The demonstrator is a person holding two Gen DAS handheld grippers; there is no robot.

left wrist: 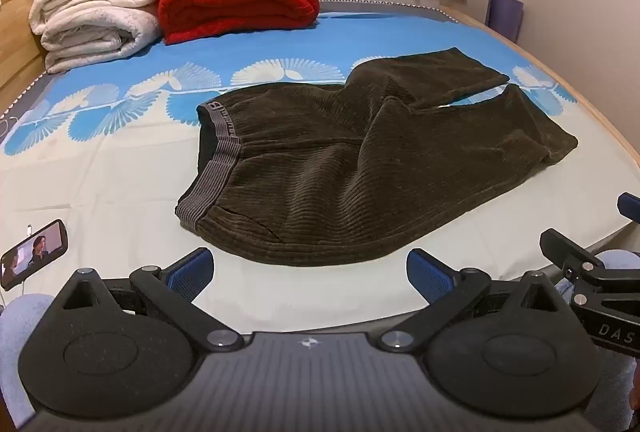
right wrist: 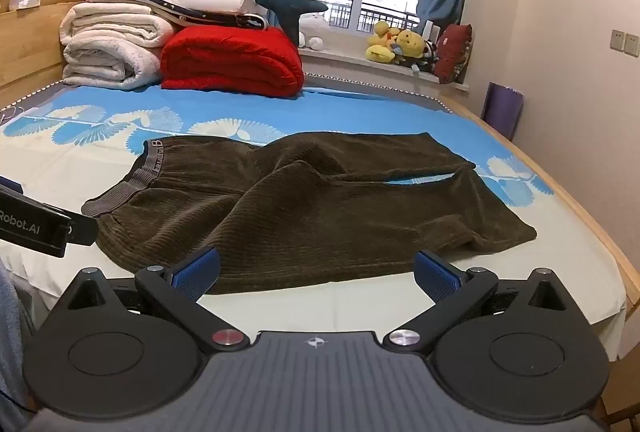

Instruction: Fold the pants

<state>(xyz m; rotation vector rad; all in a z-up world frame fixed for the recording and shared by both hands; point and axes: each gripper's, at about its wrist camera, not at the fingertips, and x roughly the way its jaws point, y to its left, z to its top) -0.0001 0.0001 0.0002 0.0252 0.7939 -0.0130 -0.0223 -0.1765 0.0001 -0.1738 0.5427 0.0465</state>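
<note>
The pants (left wrist: pixel 360 159) lay flat on the bed (left wrist: pixel 100 183), waistband (left wrist: pixel 216 155) at nine o'clock, legs splayed toward three; I judged no fold was begun. The left gripper (left wrist: pixel 308 278) hung spread and empty by the near hem, and the right gripper (right wrist: pixel 316 274) likewise. Next, I reckoned, one leg needed laying over the other. The waistband's lettering was unreadable; "Robot.AI" and "DAS" showed on the tools.

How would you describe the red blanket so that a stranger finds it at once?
Look to the far end of the bed, near the window. The red blanket lies folded there, beside the stack of white blankets. It is the only bright red bundle on the bed.
</note>
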